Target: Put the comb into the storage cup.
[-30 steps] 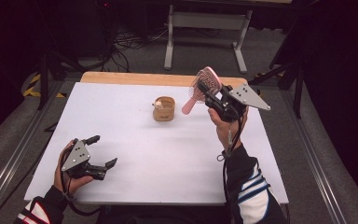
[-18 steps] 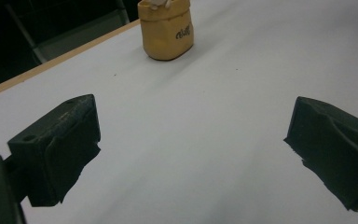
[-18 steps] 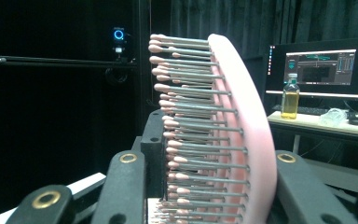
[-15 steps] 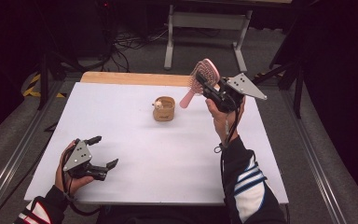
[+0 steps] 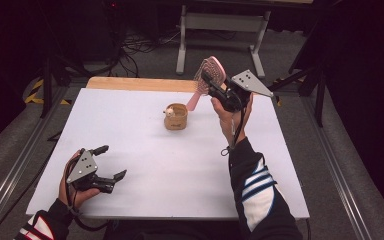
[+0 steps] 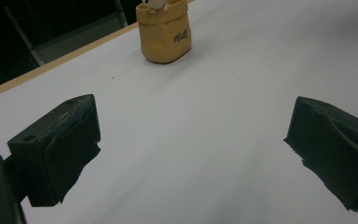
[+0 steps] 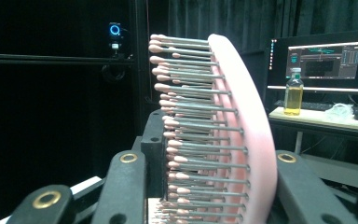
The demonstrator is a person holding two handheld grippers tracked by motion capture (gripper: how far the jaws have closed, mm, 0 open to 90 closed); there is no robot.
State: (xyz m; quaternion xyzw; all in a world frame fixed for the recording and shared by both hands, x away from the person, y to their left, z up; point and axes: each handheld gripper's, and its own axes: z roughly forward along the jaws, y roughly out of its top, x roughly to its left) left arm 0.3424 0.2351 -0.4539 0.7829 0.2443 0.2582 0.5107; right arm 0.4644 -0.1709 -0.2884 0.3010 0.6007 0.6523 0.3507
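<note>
Right tool clamped on pink hairbrush, raised over far right of bench, just right of small tan pouch. Left tool wide, empty, near-left. Risk: grip across bristles, brush may pivot/slip; handle could tip pouch w/ careless lowering.

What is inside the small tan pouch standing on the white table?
A small white object pokes out of the small tan pouch, at its rim. What it is and whatever lies deeper are hidden by the pouch's walls.
</note>
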